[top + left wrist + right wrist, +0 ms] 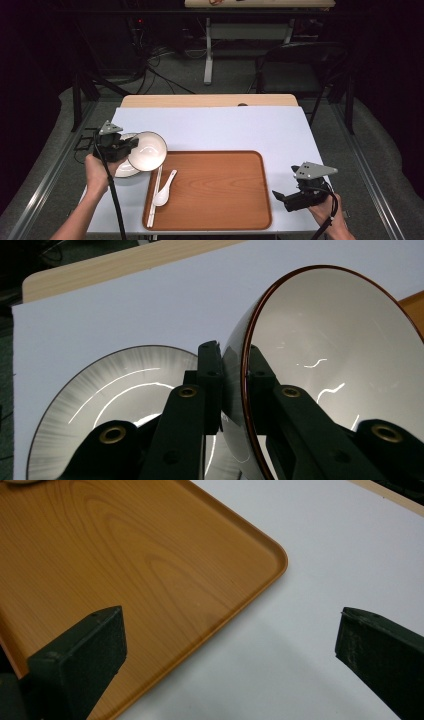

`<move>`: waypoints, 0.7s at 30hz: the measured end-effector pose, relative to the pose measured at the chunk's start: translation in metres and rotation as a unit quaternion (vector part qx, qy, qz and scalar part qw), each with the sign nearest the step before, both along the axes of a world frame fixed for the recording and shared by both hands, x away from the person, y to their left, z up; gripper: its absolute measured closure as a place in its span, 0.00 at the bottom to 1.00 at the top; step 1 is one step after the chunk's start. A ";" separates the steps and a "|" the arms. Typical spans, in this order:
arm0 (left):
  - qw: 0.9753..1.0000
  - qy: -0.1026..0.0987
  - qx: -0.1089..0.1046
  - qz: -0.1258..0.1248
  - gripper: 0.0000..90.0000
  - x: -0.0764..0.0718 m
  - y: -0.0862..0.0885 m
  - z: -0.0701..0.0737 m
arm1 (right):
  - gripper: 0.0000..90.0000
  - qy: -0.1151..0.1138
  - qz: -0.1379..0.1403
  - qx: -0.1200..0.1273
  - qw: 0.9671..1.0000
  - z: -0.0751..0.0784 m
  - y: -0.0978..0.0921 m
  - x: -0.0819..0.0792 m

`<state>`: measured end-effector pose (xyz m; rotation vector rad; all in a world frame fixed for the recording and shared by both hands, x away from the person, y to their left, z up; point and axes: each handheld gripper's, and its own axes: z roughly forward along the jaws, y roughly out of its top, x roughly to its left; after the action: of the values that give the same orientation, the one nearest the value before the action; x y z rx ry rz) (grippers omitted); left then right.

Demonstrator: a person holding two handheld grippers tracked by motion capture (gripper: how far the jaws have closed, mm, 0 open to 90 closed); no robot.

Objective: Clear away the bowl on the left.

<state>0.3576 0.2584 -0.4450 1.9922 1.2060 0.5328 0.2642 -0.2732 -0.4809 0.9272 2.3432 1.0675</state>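
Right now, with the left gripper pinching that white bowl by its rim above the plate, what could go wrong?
1. The left gripper holds the white, brown-rimmed bowl only by its thin edge, tilted on its side; the glossy wall could slip or twist out.
2. It hangs just over the white ribbed plate, so a drop could chip both.
3. The white ceramic spoon and pale chopsticks lie at the wooden tray's left edge, likely in the bowl's path.

A dark room surrounds the bench (225, 127), whose pale sheet leaves a wooden edge bare on the side far from both tongs. Grey carpet (60, 150) covers the floor. Beyond the bench stand a black chair (295, 65), a second table (250, 30) on white legs, and tangled cables (150, 60).
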 end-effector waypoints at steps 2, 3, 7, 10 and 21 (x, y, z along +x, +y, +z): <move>1.000 0.001 -0.003 -0.010 0.92 -0.002 -0.005 0.001 | 0.00 0.003 0.000 0.001 1.000 0.001 0.003 0.001; 1.000 -0.001 -0.004 -0.015 0.92 -0.003 -0.007 0.001 | 0.00 0.005 0.002 0.001 1.000 0.002 0.004 0.002; 0.999 -0.007 -0.011 -0.031 0.92 -0.007 -0.018 0.004 | 0.00 0.015 0.006 0.002 1.000 0.002 0.010 0.006; 0.999 -0.010 -0.009 -0.044 0.92 -0.011 -0.028 0.005 | 0.00 0.019 0.010 0.005 1.000 0.004 0.015 0.009; 0.996 -0.010 -0.019 -0.082 0.92 -0.020 -0.058 -0.005 | 0.00 0.028 0.043 0.012 0.999 0.009 0.040 0.021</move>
<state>0.3378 0.2009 -0.4501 2.0266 1.0212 0.4424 0.2854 -0.2328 -0.4716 0.8838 2.4404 1.1181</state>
